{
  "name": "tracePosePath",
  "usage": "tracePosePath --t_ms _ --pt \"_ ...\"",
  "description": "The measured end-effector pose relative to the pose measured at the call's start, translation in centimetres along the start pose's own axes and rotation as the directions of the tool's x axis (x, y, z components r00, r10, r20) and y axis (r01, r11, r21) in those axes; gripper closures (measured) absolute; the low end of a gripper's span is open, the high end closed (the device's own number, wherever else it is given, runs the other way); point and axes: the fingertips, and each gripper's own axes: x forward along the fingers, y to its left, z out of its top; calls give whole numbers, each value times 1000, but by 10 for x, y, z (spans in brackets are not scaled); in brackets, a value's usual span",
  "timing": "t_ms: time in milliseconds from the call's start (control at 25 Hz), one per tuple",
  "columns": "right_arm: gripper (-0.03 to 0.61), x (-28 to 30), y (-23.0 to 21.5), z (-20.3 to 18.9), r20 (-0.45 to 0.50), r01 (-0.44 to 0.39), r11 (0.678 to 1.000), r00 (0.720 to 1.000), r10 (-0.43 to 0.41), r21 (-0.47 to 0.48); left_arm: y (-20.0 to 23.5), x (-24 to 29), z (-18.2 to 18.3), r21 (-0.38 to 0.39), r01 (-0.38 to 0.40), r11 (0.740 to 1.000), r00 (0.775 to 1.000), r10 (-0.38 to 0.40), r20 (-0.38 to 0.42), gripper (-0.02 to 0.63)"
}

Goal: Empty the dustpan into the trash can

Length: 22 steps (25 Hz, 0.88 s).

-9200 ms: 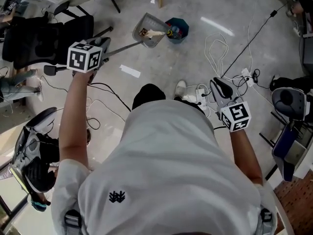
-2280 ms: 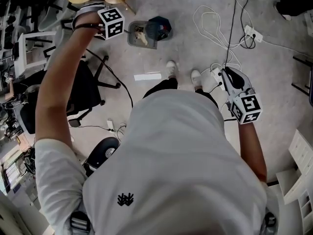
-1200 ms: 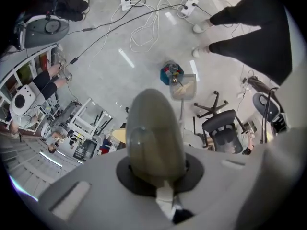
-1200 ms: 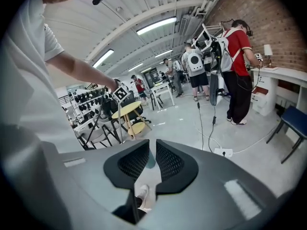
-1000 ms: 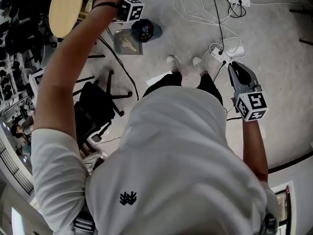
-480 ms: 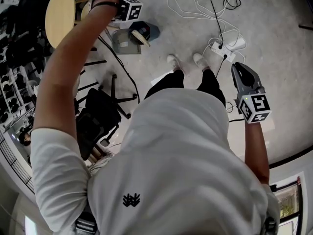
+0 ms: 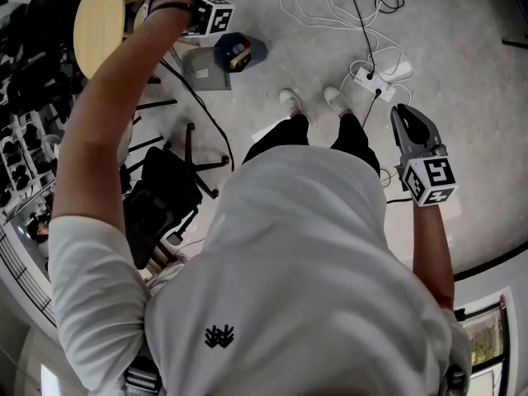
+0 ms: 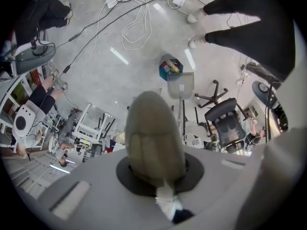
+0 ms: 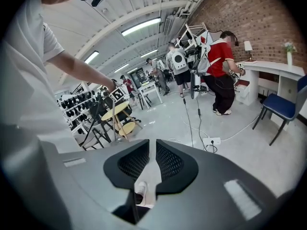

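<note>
the left tongs [image 7: 204, 16] are shut tight on the long handle of the grey plastic dustpan [image 7: 202, 68], which reaches down to the floor with its mouth just beside the small round blue trash can [image 7: 239, 50] at 1 o'clock, while the right tongs [image 7: 406, 118], narrow and empty, are well apart at 4 o'clock.

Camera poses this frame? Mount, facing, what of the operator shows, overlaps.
Left gripper view: rides the left gripper, shut on the dustpan handle; faces down at dustpan and trash can; shows the person's legs, shoes.
Right gripper view: rides the right gripper; faces across the hall; shows torso, raised left arm.
Head view: on the head, steeply down; shows shirt, both grippers, shoes.
Shared: head and left gripper views both catch dustpan, trash can, shoes.
</note>
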Motion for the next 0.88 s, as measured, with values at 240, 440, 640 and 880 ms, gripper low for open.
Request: tracePosePath --t_ms 240,440,640,880 --pt "535 9 11 12 4 -56 997 998 57 -60 -32 -1 -27 -61 50 997 999 -50 7 561" --pt "535 21 18 24 -18 -132 983 991 131 -128 -79 -5 -64 -133 118 984 993 -119 0 561" --pt "535 35 37 34 -56 -228 951 974 221 -207 -146 28 -70 -196 213 957 977 -204 69 561" --pt "535 57 73 38 -133 -363 884 932 338 -294 -240 43 -90 -314 341 886 939 -308 152 561"
